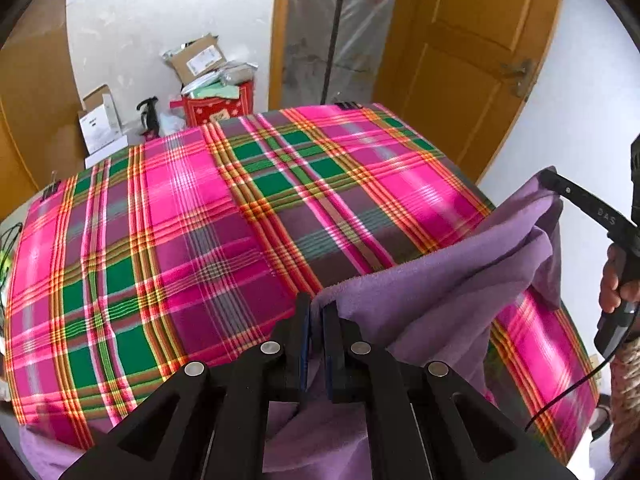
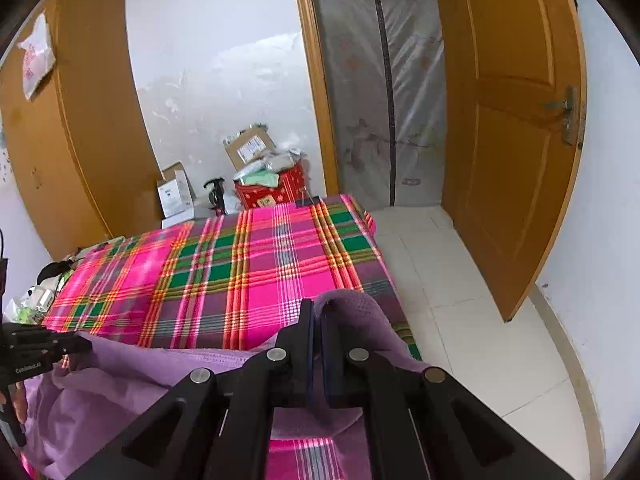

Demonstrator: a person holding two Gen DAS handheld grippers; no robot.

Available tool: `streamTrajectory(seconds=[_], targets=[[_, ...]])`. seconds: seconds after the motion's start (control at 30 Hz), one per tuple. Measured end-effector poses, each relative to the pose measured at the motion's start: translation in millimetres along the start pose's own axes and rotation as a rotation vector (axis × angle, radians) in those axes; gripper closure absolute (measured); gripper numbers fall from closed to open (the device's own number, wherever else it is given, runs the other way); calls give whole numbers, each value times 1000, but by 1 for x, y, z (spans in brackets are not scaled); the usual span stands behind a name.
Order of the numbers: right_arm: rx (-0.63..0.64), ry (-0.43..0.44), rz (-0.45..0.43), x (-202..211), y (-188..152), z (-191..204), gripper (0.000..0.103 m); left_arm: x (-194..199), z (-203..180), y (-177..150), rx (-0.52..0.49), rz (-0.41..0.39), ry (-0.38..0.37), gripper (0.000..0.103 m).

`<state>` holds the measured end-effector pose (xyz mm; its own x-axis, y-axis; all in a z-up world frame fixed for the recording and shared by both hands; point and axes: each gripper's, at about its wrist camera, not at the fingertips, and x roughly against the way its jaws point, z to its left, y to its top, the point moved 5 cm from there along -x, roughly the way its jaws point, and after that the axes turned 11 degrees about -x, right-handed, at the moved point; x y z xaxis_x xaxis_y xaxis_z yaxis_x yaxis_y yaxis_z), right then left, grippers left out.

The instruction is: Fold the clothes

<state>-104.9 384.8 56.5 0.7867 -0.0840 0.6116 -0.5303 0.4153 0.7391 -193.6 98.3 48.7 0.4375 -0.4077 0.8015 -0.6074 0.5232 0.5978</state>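
Left wrist: purple cloth (image 1: 440, 280) stretches sideways between both clamped tools.

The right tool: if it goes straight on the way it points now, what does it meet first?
Probably the plaid cover, just past the purple cloth that the right tool grips; depth is unclear.

plaid cloth (image 1: 240, 220), wooden door (image 2: 516, 120), red box (image 2: 276, 192)

— What carries everything?
— A table (image 1: 404, 120) under a pink, green and orange plaid cloth (image 1: 208, 216).
— And on the cloth?
— A purple garment (image 1: 432, 280), draped over its near edge.
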Motion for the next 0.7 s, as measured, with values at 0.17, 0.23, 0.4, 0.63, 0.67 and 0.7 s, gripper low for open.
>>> streamTrajectory(seconds=[0.17,0.23,0.4,0.63,0.67,0.7], targets=[[-25,6,41,-28,-3,-1,100,-18,10,-6,40,37,-37,97],[-31,-8,64,-34,-7,0,99,-20,12,-8,51,42,-55,96],[-24,-35,70,-32,-10,0,99,-5,16,-11,70,27,-89,86],[-35,-28,24,4,-19,-1,90,39,18,-30,48,-12,-5,82],[-41,-19,23,10,-21,-1,90,46,15,-36,41,-19,-7,82],[-48,-9,26,15,-26,0,90,51,10,-43,28,-20,-17,82]])
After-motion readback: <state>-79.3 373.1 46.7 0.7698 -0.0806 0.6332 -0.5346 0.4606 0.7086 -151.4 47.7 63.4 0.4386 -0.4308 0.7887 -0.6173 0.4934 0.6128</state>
